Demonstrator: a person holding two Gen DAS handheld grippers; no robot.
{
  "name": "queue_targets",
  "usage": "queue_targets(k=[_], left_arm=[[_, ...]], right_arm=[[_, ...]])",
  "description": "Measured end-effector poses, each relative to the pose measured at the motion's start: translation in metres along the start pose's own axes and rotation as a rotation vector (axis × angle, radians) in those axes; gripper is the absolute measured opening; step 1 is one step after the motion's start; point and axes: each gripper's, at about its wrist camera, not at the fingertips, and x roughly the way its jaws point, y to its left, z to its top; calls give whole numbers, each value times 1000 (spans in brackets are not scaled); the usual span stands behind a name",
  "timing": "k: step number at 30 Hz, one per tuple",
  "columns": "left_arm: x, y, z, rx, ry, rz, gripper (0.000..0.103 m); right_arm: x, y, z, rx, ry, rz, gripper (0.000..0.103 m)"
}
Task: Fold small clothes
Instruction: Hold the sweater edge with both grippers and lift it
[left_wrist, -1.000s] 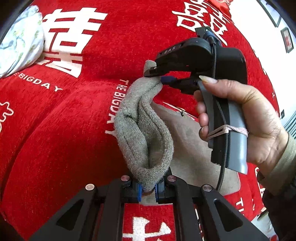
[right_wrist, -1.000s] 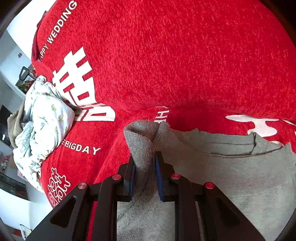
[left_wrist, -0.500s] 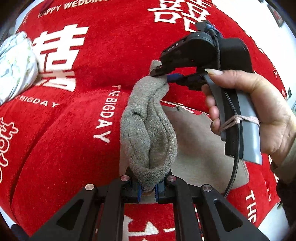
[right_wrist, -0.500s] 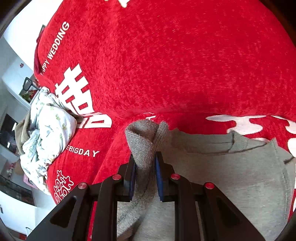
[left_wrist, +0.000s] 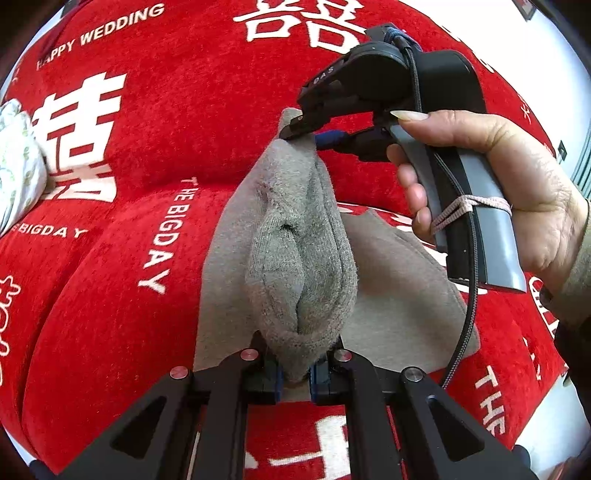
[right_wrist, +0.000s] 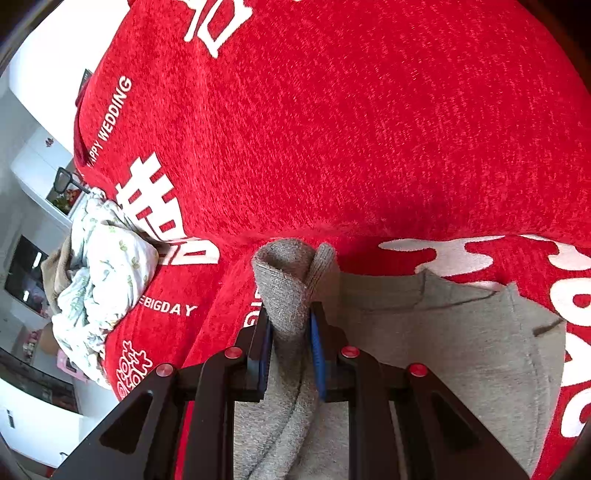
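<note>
A small grey knit garment (left_wrist: 303, 258) hangs bunched between my two grippers above a red sofa cover; its lower part lies flat on the cover (right_wrist: 454, 350). My left gripper (left_wrist: 295, 373) is shut on one end of its folded edge. My right gripper (right_wrist: 290, 332) is shut on the other end; in the left wrist view it (left_wrist: 306, 136) is held by a hand at the upper right, pinching the cloth's far tip.
The red sofa cover (left_wrist: 129, 166) with white lettering fills both views. A crumpled white floral cloth (right_wrist: 107, 273) lies at the sofa's left end, also at the left edge of the left wrist view (left_wrist: 14, 166). Room furniture shows beyond it.
Both grippers have kept hold of the grey garment and lifted it; more of its flat part now shows spread on the sofa under the hanging fold.
</note>
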Motion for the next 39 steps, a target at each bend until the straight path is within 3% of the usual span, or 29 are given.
queue_targets(k=[11,21,39], left_arm=[[2,-30,10,40,15,-23,10],[9,-66,11,82,35,-60,10],[35,-143,11,216,90,-89,10]], right_arm=[[-23,-19,5,30,-19,40,20],[-42,-43,7,50,-30,20,20],[-73,-113,5,90,-55,42,20]])
